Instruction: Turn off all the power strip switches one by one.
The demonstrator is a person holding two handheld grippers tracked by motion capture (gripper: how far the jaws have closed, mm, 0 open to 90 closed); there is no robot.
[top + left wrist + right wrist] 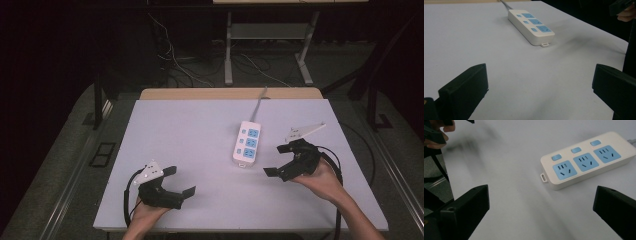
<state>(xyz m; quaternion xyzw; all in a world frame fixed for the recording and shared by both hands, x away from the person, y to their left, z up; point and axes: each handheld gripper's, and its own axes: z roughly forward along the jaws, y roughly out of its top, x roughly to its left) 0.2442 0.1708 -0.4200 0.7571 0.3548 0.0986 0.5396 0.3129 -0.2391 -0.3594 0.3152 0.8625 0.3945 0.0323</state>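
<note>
A white power strip (247, 143) with three blue sockets and blue switches lies flat on the white table (190, 145), right of centre, its cable running off the far edge. It also appears as the power strip (531, 26) ahead of the left jaws and the power strip (586, 158) just beyond the right jaws. My left gripper (179, 181) is open near the front left, empty. My right gripper (276, 160) is open just right of the strip's near end, empty and not touching it.
The strip's grey cable (259, 102) leaves over the table's far edge. A grey three-cornered plate (303, 131) tops the right gripper. Desk legs and loose cables (230, 55) lie on the floor beyond. Dark floor surrounds the table edges.
</note>
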